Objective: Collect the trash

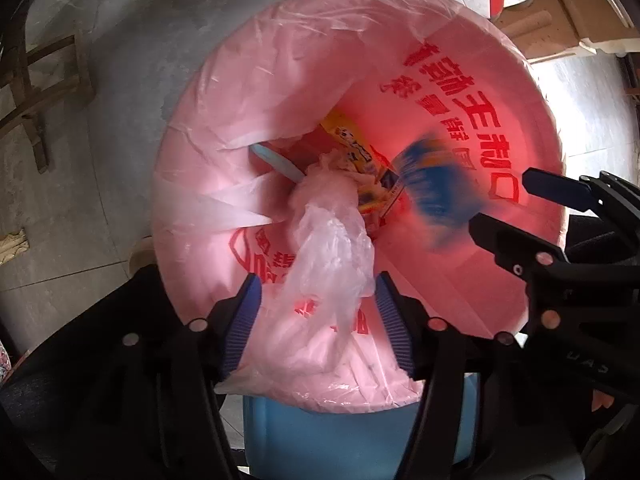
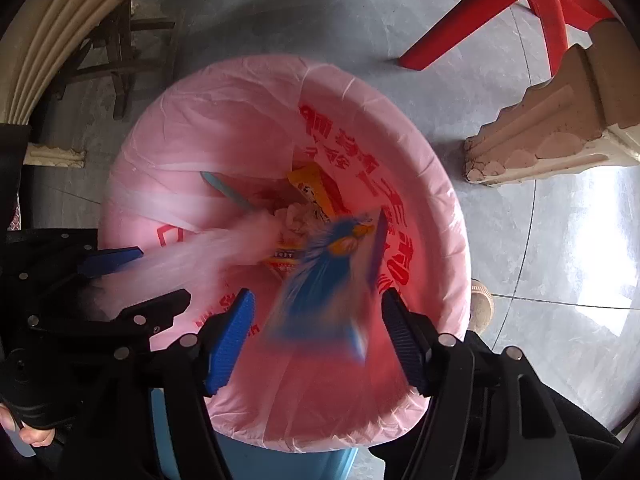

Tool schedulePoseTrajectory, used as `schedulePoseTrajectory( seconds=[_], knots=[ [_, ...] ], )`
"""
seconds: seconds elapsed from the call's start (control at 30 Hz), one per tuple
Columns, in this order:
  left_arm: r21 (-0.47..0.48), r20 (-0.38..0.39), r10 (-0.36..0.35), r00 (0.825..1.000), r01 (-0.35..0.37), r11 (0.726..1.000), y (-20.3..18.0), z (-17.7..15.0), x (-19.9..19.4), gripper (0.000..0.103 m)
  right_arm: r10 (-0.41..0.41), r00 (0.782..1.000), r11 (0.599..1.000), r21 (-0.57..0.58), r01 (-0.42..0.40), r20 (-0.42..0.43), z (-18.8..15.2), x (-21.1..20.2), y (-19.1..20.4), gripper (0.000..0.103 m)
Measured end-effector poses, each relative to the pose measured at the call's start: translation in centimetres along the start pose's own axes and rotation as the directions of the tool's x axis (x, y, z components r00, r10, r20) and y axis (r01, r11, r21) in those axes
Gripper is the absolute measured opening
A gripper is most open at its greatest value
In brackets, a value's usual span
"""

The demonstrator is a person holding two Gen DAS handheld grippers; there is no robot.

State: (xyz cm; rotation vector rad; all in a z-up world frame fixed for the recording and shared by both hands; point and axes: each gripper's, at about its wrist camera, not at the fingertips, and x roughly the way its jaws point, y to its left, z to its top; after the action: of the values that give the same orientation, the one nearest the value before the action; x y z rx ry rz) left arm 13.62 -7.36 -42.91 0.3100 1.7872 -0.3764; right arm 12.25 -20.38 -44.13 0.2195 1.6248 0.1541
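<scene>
Both claws hang over the pink-lined bin (image 2: 440, 216), jaws apart: a crumpled clear bag (image 1: 328, 256) lies between the left claw (image 1: 318, 320) fingers, a blurred blue wrapper (image 2: 332, 280) between the right claw (image 2: 320, 336) fingers.

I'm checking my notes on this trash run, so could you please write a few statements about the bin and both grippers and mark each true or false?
1. The bin is lined with a pink bag. True.
2. The left gripper is shut. False: its fingers stand apart around a clear bag.
3. A blurred blue wrapper lies between the right gripper's open fingers. True.
4. The pink bag holds nothing. False: a yellow packet lies inside.
5. A red chair stands nearby. True.
</scene>
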Motion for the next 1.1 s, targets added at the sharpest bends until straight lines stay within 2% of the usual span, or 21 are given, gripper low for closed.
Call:
schedulePoseTrajectory(
  seconds=[0.3,0.37,0.43,0.5,0.57,0.63,0.9,1.0,1.1],
  knots=[
    [-0.001,0.004,0.014,1.000,-0.014,1.000,0.4,0.5,0.1,0.062,-0.003,1.000,1.000,0.008,0.003,0.009,0.0,-0.4,-0.1,0.066],
    [-0.013,0.008,-0.018,1.000,0.018,1.000,0.3,0.7,-0.5,0.062,-0.002,1.000,1.000,0.024,0.002,0.021,-0.1,-0.7,-0.4,0.066],
    [-0.016,0.024,-0.122,0.992,0.122,0.992,0.5,0.4,-1.5,0.063,0.022,0.999,0.999,0.048,-0.023,0.030,0.0,-1.5,-0.9,0.066],
    [0.001,0.055,-0.157,0.986,0.157,0.988,0.2,0.0,-2.6,0.071,0.042,0.998,0.998,0.052,-0.045,0.055,-0.2,-2.6,-0.9,0.066],
    [0.023,0.098,-0.129,0.987,0.127,0.992,-0.3,-0.2,-3.4,0.074,0.038,0.996,0.998,0.039,-0.041,0.084,-0.5,-3.7,-0.6,0.068],
    [0.030,0.094,-0.131,0.987,0.128,0.991,-0.7,-0.4,-3.6,0.074,0.024,0.994,0.999,0.025,-0.027,0.110,-0.8,-4.6,-0.3,0.073],
    [0.013,0.160,-0.066,0.985,0.065,0.998,-1.0,-1.6,-6.0,0.074,0.008,0.988,0.999,0.050,-0.016,0.157,-1.8,-6.5,-1.1,0.073],
    [-0.005,0.223,-0.021,0.975,0.022,1.000,-1.4,-2.8,-8.1,0.074,-0.003,0.979,0.998,0.066,-0.011,0.204,-2.5,-8.4,-1.3,0.073],
    [-0.033,0.296,-0.001,0.955,0.011,0.999,-1.7,-3.9,-10.3,0.074,-0.037,0.958,0.997,0.071,0.017,0.285,-3.3,-11.6,-1.0,0.073]
  ],
)
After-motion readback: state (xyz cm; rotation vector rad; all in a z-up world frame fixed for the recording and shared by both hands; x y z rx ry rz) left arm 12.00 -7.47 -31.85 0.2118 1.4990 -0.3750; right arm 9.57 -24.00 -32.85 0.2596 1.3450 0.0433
